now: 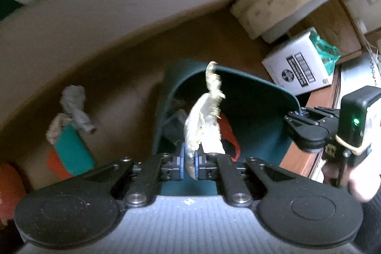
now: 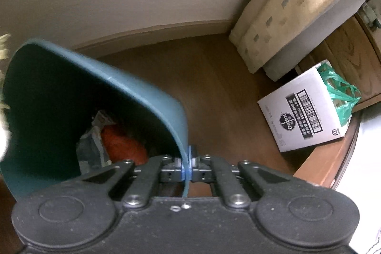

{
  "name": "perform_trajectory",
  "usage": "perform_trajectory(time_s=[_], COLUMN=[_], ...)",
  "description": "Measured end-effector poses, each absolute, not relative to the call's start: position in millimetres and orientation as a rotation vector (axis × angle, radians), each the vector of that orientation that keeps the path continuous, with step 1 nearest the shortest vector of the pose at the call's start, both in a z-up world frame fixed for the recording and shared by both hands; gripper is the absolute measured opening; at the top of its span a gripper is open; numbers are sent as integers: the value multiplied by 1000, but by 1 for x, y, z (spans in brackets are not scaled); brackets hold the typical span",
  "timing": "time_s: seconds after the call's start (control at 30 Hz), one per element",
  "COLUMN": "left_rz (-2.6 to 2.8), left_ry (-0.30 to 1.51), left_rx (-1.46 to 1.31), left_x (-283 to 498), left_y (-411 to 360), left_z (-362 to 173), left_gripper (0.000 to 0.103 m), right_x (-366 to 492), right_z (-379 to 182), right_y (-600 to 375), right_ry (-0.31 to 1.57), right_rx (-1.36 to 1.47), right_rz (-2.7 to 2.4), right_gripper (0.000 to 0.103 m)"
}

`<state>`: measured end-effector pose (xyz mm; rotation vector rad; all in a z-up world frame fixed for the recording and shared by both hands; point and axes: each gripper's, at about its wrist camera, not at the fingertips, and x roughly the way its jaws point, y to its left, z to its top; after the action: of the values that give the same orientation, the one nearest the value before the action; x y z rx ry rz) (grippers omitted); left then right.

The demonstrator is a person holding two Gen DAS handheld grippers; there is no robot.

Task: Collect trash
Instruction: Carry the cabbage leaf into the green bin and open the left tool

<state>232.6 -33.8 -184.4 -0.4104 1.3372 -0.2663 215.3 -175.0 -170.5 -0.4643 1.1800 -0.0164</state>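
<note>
Our left gripper (image 1: 188, 164) pinches a wrapper (image 1: 204, 125) over the bin (image 1: 250, 92); our right gripper (image 2: 187, 168) clamps its rim (bare floor (image 2: 214, 77) upper right).

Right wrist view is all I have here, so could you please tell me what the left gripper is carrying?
Observer: The left gripper is shut on a crumpled white wrapper, held above the open mouth of the teal bin.
Operator: Thank you. Is any trash left on the floor that I cannot see?
Observer: Yes, a twisted grey-white paper wad lies on the floor left of the bin.
Operator: Anything else beside it?
Observer: A teal and orange packet lies right next to that wad.
Operator: And how does my right gripper look from there?
Observer: The right gripper is clamped on the bin's rim at its right side.
</note>
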Motion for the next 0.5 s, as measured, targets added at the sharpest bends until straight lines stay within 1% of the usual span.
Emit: perform_trajectory(time_s=[0.17, 0.23, 0.4, 0.5], left_rz=[-307, -306, -325, -332], left_ry=[1406, 1414, 1413, 1441], left_rx=[-406, -394, -328, -315], left_x=[251, 259, 274, 280], left_y=[-68, -74, -90, -91], left_z=[-213, -234, -245, -256], left_gripper=[7, 7, 7, 7], right_x=[225, 231, 258, 268], right_z=[-170, -170, -167, -167], right_y=[-170, -166, -161, -160], right_ry=[1181, 1183, 1217, 1229], right_rx=[-475, -486, -480, -468], right_rz=[-17, -13, -2, -12], right_gripper=[3, 3, 2, 2])
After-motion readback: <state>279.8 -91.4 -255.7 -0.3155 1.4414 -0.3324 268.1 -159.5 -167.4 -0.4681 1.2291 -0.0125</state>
